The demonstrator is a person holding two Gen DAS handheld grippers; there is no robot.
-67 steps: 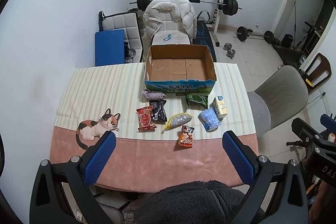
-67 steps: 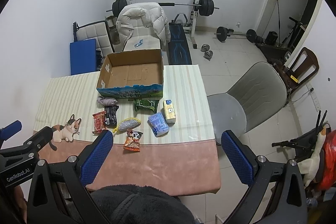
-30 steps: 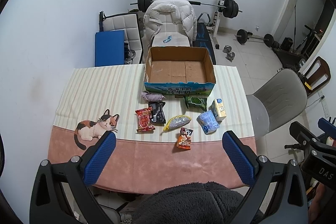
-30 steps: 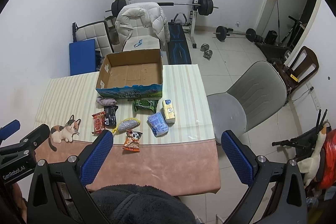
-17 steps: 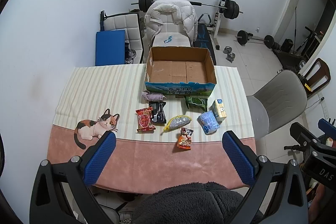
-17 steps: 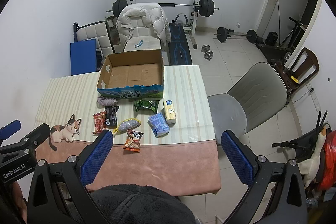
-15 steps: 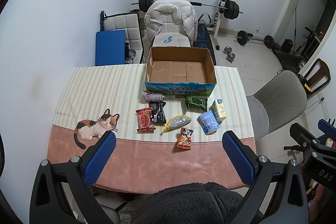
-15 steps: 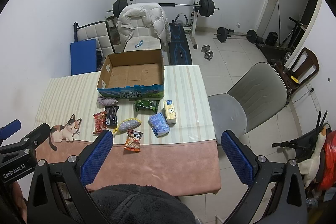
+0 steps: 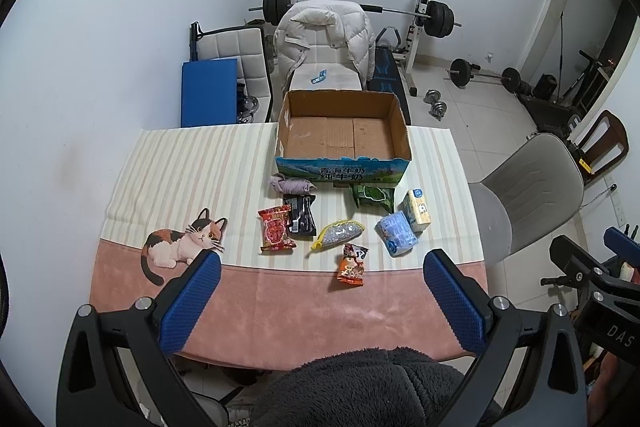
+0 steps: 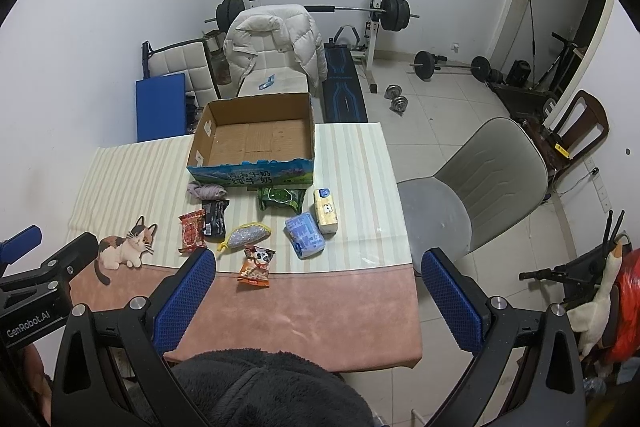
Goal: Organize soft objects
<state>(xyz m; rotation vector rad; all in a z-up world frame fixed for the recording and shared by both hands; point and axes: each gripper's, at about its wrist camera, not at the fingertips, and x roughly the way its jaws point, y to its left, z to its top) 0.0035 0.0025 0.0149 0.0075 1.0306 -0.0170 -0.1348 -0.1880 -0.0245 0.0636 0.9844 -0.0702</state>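
Lying well beyond both tongs (image 9: 320, 261): snack packets (image 9: 338, 233)

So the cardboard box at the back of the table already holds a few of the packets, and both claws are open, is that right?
Not quite: the cardboard box is empty, as the left wrist view shows. The packets all lie on the table in front of it. Both claws are indeed open.

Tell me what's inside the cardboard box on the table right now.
Nothing: the cardboard box shows only its bare brown bottom flaps. The inner face of its near wall is hidden from both cameras. All the soft packets, like the green packet, lie on the table outside it.
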